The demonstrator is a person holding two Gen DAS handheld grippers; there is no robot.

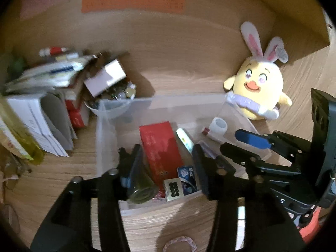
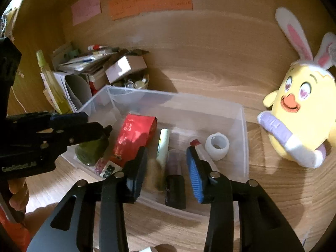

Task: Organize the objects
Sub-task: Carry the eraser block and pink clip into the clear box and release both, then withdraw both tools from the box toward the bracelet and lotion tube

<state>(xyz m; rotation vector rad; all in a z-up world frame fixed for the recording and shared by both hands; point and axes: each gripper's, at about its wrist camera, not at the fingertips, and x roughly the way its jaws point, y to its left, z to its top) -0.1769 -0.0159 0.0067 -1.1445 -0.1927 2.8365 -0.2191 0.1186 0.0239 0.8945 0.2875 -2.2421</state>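
A clear plastic bin point(image 1: 100, 126) point(image 2: 244, 147) stands on the wooden desk. It holds a red box point(image 1: 159, 147) point(image 2: 134, 138), a dark green jar point(image 1: 140, 189) point(image 2: 90, 151), a white tube point(image 1: 184, 140) point(image 2: 163, 145), a white tape roll point(image 1: 218, 126) point(image 2: 217, 146), a dark cylinder point(image 2: 175, 184) and a blue Max staple box point(image 1: 188, 179). My left gripper point(image 1: 161, 163) point(image 2: 98, 124) is open over the bin's left side, with the jar beside its left finger. My right gripper point(image 2: 166, 168) point(image 1: 241, 140) is open over the bin's near edge, empty.
A yellow chick plush with rabbit ears point(image 1: 258, 88) point(image 2: 300, 113) stands right of the bin. Papers, boxes and a bowl of small items point(image 1: 63, 88) point(image 2: 100, 71) pile up to the left. A pink hair tie point(image 1: 179, 244) lies near the front. Sticky notes point(image 2: 151, 0) hang on the back wall.
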